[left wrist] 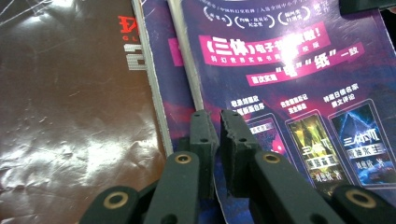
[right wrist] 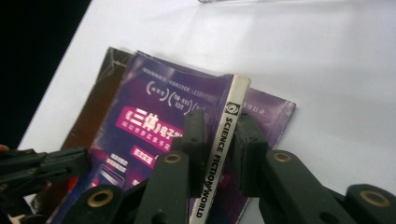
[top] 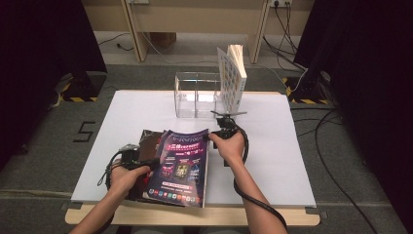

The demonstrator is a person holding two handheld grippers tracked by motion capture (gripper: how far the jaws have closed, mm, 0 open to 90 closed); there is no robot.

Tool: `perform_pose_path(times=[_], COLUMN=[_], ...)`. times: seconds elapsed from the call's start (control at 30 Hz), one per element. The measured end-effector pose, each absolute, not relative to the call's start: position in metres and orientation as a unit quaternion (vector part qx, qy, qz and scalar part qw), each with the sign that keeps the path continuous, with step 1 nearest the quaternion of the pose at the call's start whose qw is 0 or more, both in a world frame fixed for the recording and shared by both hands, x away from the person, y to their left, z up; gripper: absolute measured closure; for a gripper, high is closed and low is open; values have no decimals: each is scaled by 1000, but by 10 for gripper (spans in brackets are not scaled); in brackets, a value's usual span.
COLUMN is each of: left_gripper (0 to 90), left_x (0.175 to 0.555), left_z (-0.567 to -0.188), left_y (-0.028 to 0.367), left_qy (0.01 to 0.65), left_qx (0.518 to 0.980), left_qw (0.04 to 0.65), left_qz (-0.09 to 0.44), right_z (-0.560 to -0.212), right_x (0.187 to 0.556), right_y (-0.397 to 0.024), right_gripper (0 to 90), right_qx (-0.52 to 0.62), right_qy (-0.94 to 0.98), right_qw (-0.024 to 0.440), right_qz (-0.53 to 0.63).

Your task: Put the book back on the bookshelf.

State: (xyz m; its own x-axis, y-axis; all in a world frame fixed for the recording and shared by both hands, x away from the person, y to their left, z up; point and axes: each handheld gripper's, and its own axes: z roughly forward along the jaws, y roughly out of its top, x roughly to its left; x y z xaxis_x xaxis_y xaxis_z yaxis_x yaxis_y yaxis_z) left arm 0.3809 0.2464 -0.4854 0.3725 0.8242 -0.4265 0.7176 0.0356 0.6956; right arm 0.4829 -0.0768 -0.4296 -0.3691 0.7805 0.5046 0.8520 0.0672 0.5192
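Note:
A purple magazine point(top: 182, 165) with pink Chinese headlines tops a small stack near the table's front. My left gripper point(top: 155, 163) is shut on its left edge; in the left gripper view the cover's edge point(left wrist: 289, 70) runs in between the nearly touching jaws point(left wrist: 219, 135). My right gripper point(top: 210, 138) grips the far right corner. In the right gripper view its jaws point(right wrist: 219, 140) press on both sides of the white spine point(right wrist: 231, 107) reading SCIENCE FICTION WORLD. A second purple magazine point(right wrist: 271, 109) and a brown one point(left wrist: 70, 93) lie beneath.
A clear acrylic box point(top: 197, 95) stands at the back of the white table cover point(top: 272, 146), with a patterned book point(top: 234, 78) upright at its right end. Cables lie on the floor to the right. The wooden table edge point(top: 195, 217) runs along the front.

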Motion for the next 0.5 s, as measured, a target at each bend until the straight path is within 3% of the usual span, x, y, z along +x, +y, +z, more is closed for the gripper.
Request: perform_pose_path(times=[0.5], left_gripper=[702], left_x=[372], left_z=[-475], left_y=[258], left_qy=[555], left_qx=[676], left_qw=[473], left_qz=[108], right_z=[-399], right_x=[477], right_y=[-93], right_gripper=[830], right_qx=[-561], right_qy=[-704], right_qw=[32], right_qz=[-435])
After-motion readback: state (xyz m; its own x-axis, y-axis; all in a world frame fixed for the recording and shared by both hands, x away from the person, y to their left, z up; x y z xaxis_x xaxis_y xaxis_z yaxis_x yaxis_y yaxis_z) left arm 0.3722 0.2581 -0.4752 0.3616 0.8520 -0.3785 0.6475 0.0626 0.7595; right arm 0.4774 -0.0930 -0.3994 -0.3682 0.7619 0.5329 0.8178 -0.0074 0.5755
